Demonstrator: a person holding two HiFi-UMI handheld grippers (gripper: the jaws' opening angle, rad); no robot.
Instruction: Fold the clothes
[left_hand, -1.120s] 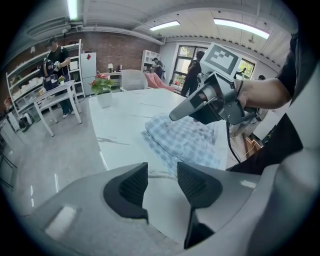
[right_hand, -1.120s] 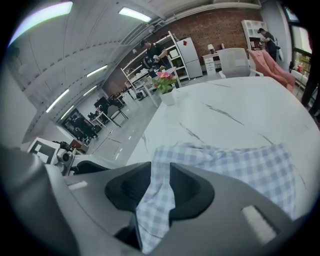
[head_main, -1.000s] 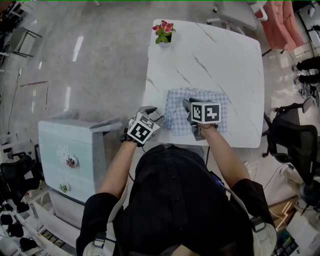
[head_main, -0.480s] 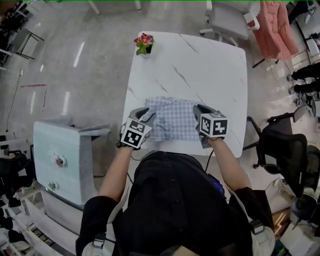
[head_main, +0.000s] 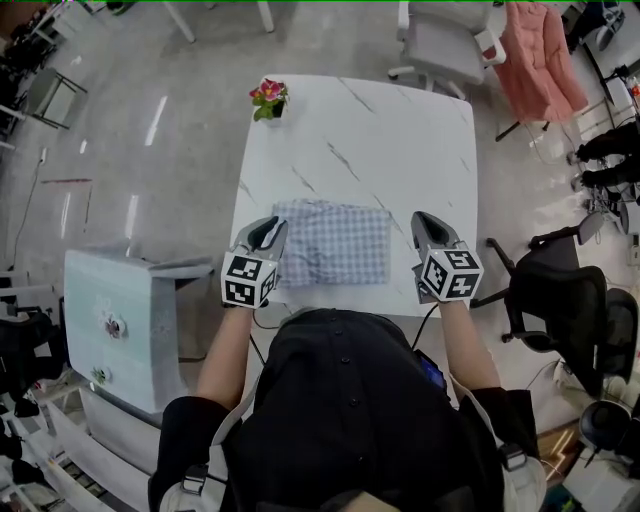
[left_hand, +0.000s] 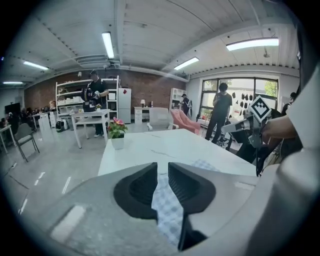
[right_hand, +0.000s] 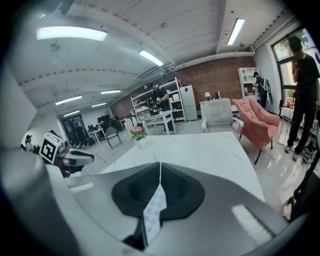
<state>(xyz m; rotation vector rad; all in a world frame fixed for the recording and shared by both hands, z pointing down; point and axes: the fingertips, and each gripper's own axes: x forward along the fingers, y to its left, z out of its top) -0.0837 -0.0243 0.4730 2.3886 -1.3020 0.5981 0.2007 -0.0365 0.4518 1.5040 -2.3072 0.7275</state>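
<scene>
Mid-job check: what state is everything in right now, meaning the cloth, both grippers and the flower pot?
Checked cloth: folded into a rectangle, lying flat on the table near its front edge.
Left gripper: jaws a narrow slit apart, just been closing, nothing pinched; at the cloth's left edge.
Right gripper: shut, empty, to the right of the cloth.
Flower pot: upright at the table's far left corner.

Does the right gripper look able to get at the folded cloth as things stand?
Probably yes: the right gripper, jaws just closed on nothing, hovers just right of the cloth, with only bare table between them.
</scene>
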